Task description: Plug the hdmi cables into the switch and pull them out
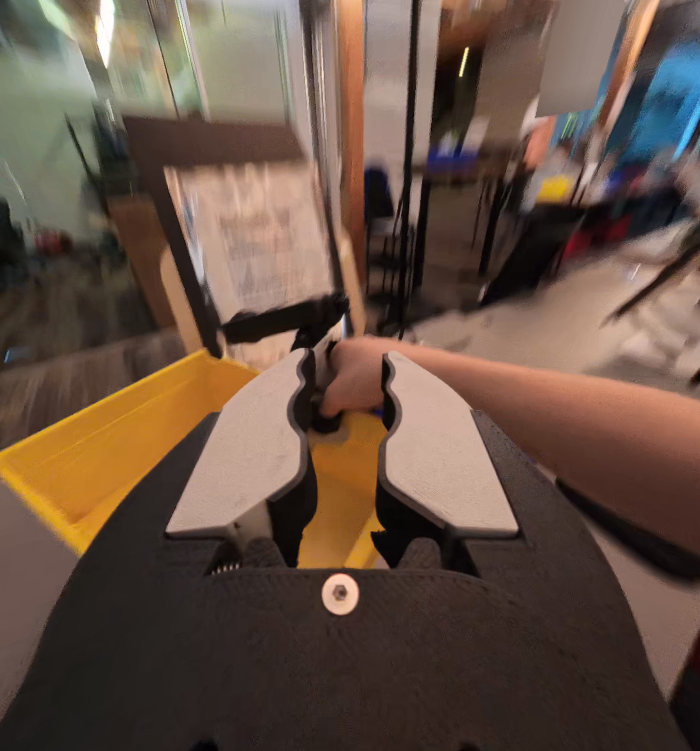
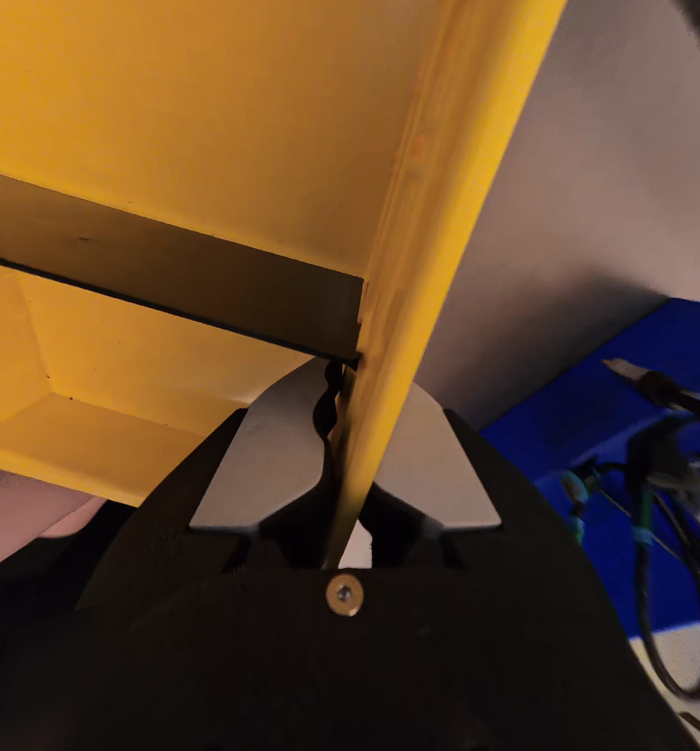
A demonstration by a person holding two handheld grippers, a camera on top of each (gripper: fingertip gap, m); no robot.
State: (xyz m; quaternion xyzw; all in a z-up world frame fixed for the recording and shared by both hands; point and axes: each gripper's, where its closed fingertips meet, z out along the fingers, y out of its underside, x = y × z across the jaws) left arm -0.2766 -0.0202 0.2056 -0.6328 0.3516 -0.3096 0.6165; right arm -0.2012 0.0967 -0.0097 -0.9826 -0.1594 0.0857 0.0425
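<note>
My left gripper (image 1: 346, 367) is open and empty, and it hovers above a yellow bin (image 1: 108, 439). Past its fingertips a person's hand (image 1: 352, 382) grips a dark handle at the bin's far wall. My right gripper (image 2: 368, 378) straddles the yellow bin's side wall (image 2: 429, 244), one finger inside and one outside, shut on it. A grey divider (image 2: 177, 276) crosses the bin's inside. Black HDMI cables (image 2: 673, 508) lie tangled in a blue bin (image 2: 584, 406) at the right, and one plug with a metal tip (image 2: 628, 372) points left. No switch is in view.
The bins stand on a grey table (image 2: 563, 203). The person's forearm (image 1: 543, 418) reaches in from the right across the left wrist view. Behind the bin a framed board (image 1: 255, 231) leans upright, and the room beyond is blurred. One gripper's finger ends stand about 25 cm off the other's.
</note>
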